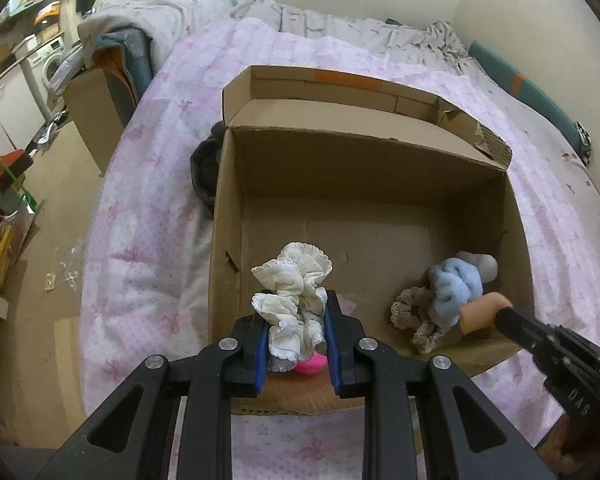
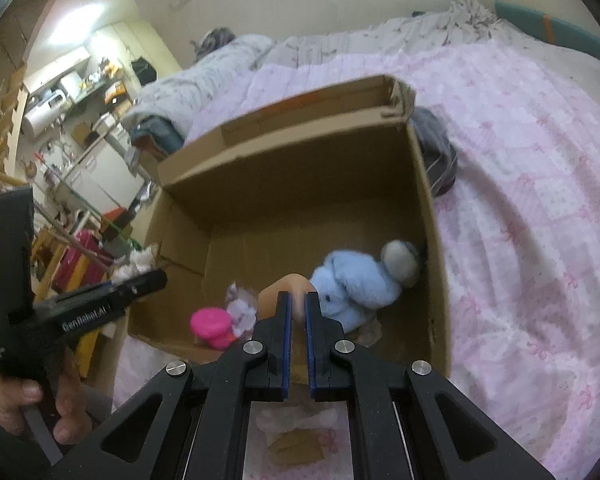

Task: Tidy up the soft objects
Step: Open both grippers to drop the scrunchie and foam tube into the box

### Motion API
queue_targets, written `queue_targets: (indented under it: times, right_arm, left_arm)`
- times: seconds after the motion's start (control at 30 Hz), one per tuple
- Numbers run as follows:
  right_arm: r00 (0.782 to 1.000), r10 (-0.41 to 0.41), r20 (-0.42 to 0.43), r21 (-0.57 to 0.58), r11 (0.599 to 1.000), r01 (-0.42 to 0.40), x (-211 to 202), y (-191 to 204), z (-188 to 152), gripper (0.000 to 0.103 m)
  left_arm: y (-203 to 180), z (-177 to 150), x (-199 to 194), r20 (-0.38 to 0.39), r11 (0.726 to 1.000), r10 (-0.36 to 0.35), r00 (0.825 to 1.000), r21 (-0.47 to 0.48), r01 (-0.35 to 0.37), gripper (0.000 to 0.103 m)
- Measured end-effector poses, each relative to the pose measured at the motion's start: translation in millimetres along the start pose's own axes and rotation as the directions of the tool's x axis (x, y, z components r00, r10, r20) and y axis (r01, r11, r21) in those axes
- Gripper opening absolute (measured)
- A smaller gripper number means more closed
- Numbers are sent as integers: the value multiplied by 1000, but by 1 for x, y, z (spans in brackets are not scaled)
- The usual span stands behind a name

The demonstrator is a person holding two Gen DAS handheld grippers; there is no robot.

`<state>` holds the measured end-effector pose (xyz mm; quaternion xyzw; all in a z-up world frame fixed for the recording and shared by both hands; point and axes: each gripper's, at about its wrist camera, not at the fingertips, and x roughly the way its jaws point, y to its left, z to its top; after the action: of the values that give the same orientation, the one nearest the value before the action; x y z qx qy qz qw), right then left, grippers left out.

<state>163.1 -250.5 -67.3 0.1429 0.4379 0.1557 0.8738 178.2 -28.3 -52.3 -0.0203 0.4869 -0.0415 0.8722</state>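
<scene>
Over the cardboard box (image 1: 516,240) on the bed, the left gripper (image 1: 296,332) pinched a white frilly cloth (image 1: 296,296); the right gripper (image 2: 297,316) clamped a peach foam piece (image 2: 288,292). Either could snag the jaws on release and spill outside.

A cardboard box (image 1: 364,208) is set on the bed (image 1: 148,216); a plush toy (image 1: 456,284) is seen in its lower-right corner.

You had a pink bow-print quilt (image 1: 148,184) spread over the bed. A crumpled grey duvet (image 1: 168,8) lay heaped at its far end. A white front-loading washing machine (image 1: 50,62) stood beyond, beside cluttered shelves (image 2: 80,84).
</scene>
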Motion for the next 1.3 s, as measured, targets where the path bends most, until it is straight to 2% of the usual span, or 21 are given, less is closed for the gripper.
queue_targets:
  times: [0.17, 0.3, 0.63, 1.0, 1.1, 1.13, 1.17, 1.3]
  right_arm:
    - [999, -1, -50, -35, 999, -1, 11, 9, -5, 8]
    - [997, -11, -78, -50, 999, 7, 17, 11, -8, 8]
    - [996, -22, -91, -38, 999, 19, 20, 8, -9, 8]
    - [995, -31, -100, -45, 999, 27, 22, 10, -9, 8]
    - [995, -31, -99, -39, 999, 27, 23, 9, -9, 8]
    - [995, -31, -99, -36, 999, 27, 22, 9, -8, 8]
    - [995, -30, -98, -32, 999, 27, 22, 8, -8, 8]
    - [995, -29, -97, -24, 999, 26, 22, 6, -8, 8]
  left_arm:
    - [-3, -4, 4, 8, 999, 18, 1000, 31, -18, 22]
    - [-5, -6, 5, 10, 999, 6, 1000, 38, -6, 22]
    - [-6, -9, 4, 24, 999, 14, 1000, 44, -15, 24]
    - [-10, -10, 1, 20, 997, 32, 999, 71, -33, 38]
    - [-12, -10, 1, 22, 996, 37, 999, 78, -38, 49]
    - [-13, -10, 0, 22, 996, 38, 999, 74, -39, 58]
    - [-13, -10, -1, 25, 997, 39, 999, 70, -41, 63]
    - [-14, -9, -5, 46, 997, 34, 998, 67, -37, 64]
